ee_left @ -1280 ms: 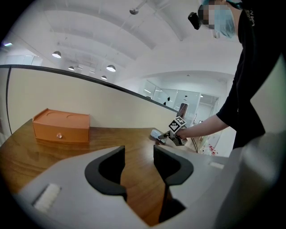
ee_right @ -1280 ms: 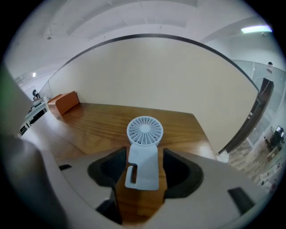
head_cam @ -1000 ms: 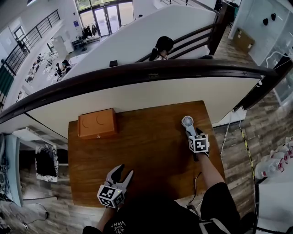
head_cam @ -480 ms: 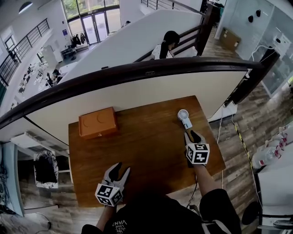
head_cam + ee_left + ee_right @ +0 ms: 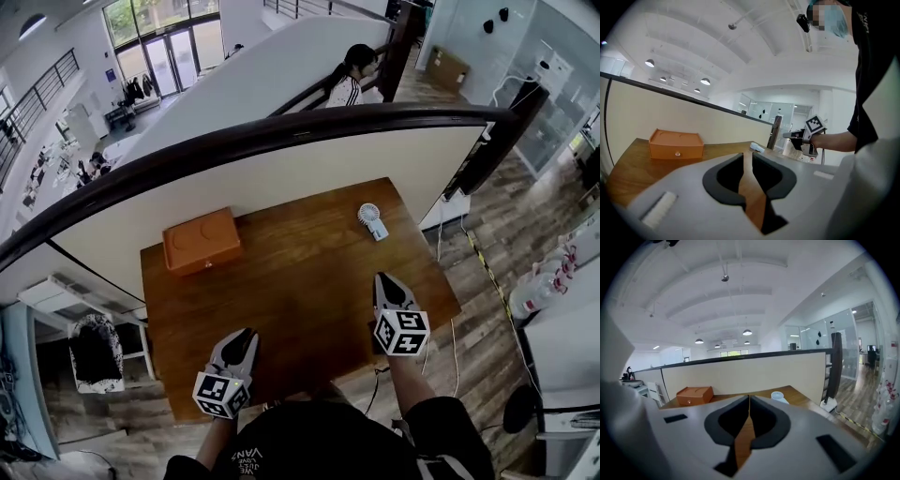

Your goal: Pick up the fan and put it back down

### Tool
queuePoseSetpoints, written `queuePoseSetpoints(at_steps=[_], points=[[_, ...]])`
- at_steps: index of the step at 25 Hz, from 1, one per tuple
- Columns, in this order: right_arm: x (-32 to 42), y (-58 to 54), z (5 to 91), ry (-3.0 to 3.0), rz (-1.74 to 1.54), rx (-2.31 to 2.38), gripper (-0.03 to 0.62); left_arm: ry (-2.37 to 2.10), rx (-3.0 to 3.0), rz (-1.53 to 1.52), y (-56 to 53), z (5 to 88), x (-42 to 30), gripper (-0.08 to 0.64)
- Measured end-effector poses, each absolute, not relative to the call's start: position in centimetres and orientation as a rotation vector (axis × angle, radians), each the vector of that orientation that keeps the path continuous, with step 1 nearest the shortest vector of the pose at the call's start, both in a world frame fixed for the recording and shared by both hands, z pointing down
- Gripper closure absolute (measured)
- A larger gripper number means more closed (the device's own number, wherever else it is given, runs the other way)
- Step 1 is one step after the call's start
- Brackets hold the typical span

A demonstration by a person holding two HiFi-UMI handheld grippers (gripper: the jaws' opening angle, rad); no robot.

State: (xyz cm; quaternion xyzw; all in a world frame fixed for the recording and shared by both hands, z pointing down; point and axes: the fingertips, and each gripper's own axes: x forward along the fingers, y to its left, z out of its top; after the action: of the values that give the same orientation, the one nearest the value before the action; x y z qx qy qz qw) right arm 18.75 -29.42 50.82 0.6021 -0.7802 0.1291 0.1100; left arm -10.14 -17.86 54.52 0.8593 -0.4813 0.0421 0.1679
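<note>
One fan | flat on table | head far-left, handle near-right

Fan lies flat at far right of counter. Box at far left. Right gripper near front edge, jaws together, empty, well apart from fan. Left gripper front left, jaws closing, nothing between.

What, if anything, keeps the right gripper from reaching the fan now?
Probably nothing, so yes. The fan lies ahead of the right gripper, with only bare table between them. Its jaws are shut and empty, so they must open first.
</note>
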Motion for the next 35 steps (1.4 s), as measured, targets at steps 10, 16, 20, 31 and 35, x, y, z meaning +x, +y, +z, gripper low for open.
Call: queuePoseSetpoints(at_steps=[10,16,20,31,35], points=[[13.8,-21.5,47.9,-2.396,0.434,1.847,0.58,-1.293,2.555,0.077,-15.3,51.9,-11.8,0.549],[11.6,-17.2,47.9,-2.41,0.457,1.869,0.58,-1.242,2.604,0.082,-13.2,51.0,-12.6,0.549],[10.4,-14.6,48.4,-2.407,0.476,1.877,0.58,-1.202,2.627,0.094,-11.6,51.2,-13.0,0.549],[8.0,-8.9,50.1,-2.368,0.494,1.869,0.58,-1.125,2.659,0.09,-8.0,51.9,-13.3,0.549],[7.2,-7.7,50.4,-2.361,0.485,1.85,0.58,-1.117,2.662,0.081,-7.0,51.9,-13.5,0.549]])
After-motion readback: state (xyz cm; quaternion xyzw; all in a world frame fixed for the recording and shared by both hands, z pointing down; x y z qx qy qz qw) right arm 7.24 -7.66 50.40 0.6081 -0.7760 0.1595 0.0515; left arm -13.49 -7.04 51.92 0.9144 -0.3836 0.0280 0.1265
